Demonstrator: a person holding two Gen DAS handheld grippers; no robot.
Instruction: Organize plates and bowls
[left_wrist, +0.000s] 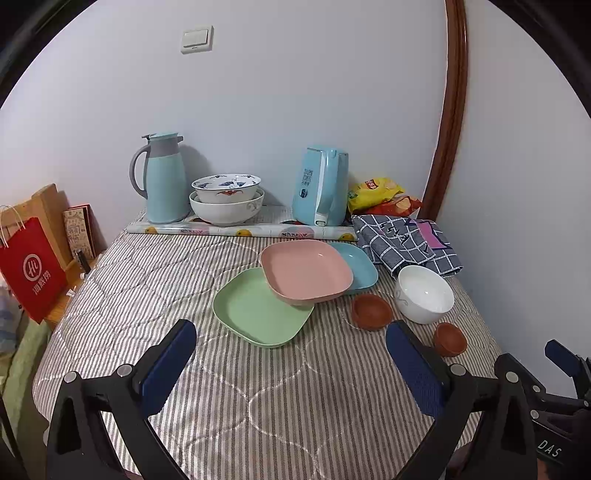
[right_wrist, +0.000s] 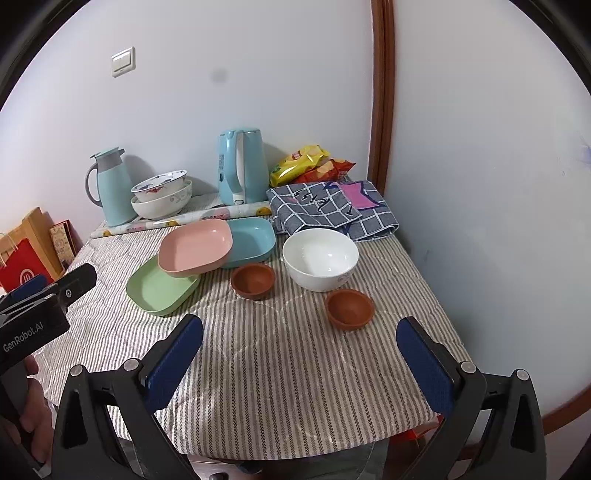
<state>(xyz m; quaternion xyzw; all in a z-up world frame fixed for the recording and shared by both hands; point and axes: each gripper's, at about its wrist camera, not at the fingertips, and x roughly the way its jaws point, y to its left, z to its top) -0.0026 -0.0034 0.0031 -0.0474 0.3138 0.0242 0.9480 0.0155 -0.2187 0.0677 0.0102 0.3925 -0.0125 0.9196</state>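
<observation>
"Where were the dishes?"

"On the bench (right_wrist: 295, 369). The pink plate (left_wrist: 306, 271) sat tipped on the green plate (left_wrist: 255, 314) and the blue plate (left_wrist: 360, 267). I held my left tool (left_wrist: 291, 354) and right tool (right_wrist: 301, 349) spread wide, holding nothing."

"What could go wrong?"

"I thought the pink plate might slide if I bumped it. The white bowl (right_wrist: 320, 258) and two brown bowls (right_wrist: 253, 280) (right_wrist: 349, 308) sat near."

A striped cloth (right_wrist: 277, 369) covers the tabletop (right_wrist: 424, 430). On it: green plate (right_wrist: 159, 288), blue plate (right_wrist: 255, 236), white bowl (right_wrist: 320, 258), two brown bowls (right_wrist: 253, 281), checked towel (right_wrist: 332, 210) far right.
</observation>
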